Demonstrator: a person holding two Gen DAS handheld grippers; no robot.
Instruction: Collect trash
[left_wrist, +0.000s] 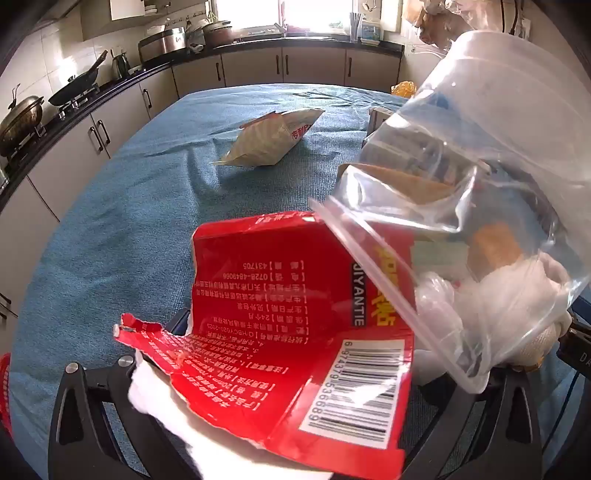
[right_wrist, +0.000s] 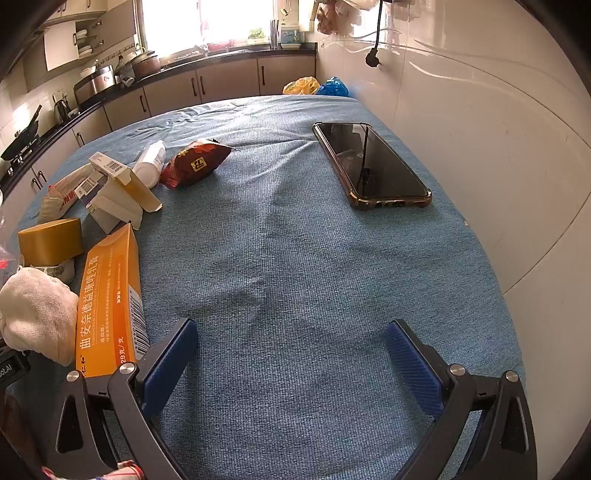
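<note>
On the blue-covered table, the left gripper has its fingers spread wide, a torn red wrapper lying across them beneath a clear bag. A cream packet sits mid-table. The right gripper is spread over bare cloth. Boxes and a brown snack pack line the left edge; a phone lies near the right edge.
</note>
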